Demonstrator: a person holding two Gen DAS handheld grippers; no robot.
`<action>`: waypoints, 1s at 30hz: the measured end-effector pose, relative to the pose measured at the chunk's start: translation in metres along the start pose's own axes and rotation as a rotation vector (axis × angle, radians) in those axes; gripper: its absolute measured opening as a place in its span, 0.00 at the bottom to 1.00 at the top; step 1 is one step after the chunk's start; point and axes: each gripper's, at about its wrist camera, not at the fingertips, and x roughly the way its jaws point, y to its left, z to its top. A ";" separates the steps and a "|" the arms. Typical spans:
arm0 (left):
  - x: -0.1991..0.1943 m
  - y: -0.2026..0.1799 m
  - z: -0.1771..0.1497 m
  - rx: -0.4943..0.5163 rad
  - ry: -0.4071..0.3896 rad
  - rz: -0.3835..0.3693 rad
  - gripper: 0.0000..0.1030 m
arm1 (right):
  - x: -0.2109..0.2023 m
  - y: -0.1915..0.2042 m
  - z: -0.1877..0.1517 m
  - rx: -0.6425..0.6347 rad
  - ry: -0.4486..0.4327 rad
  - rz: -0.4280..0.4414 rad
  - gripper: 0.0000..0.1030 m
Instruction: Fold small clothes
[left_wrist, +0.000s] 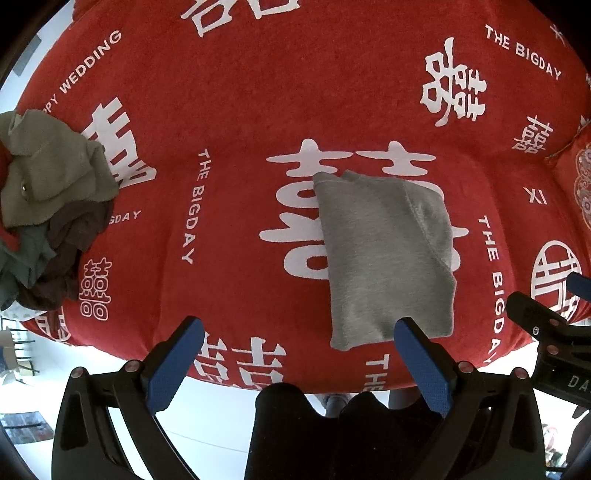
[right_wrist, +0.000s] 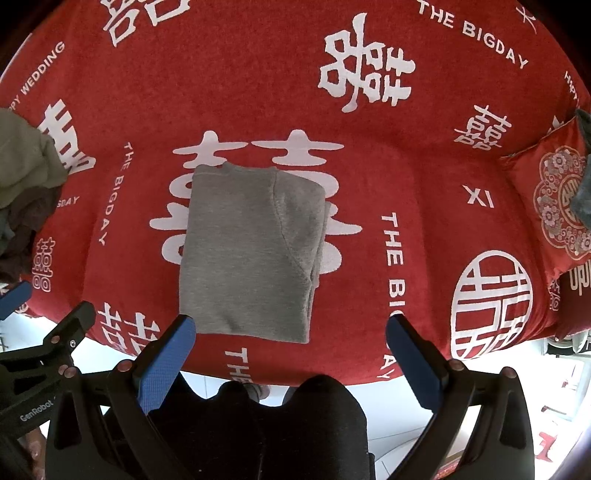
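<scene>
A grey garment (left_wrist: 384, 254) lies folded into a narrow rectangle on the red blanket (left_wrist: 240, 122) with white lettering; it also shows in the right wrist view (right_wrist: 251, 251). My left gripper (left_wrist: 299, 328) is open and empty, above the near edge of the blanket, its right finger over the garment's near end. My right gripper (right_wrist: 290, 326) is open and empty, just short of the garment's near edge. Each gripper shows at the edge of the other's view.
A pile of crumpled clothes (left_wrist: 44, 199), olive green, brown and teal, lies at the blanket's left edge and shows in the right wrist view (right_wrist: 26, 170). A red embroidered cushion (right_wrist: 554, 199) lies at the right. The white floor (left_wrist: 207, 413) lies below the near edge.
</scene>
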 end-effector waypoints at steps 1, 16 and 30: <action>0.000 0.000 0.000 -0.001 0.001 0.000 1.00 | 0.000 0.000 0.000 0.003 0.000 0.004 1.00; 0.001 -0.002 0.000 0.003 0.003 0.003 1.00 | -0.002 -0.003 0.004 0.008 -0.003 0.006 1.00; 0.003 -0.003 -0.002 0.007 0.001 0.013 1.00 | -0.002 -0.005 0.005 0.006 -0.003 0.007 1.00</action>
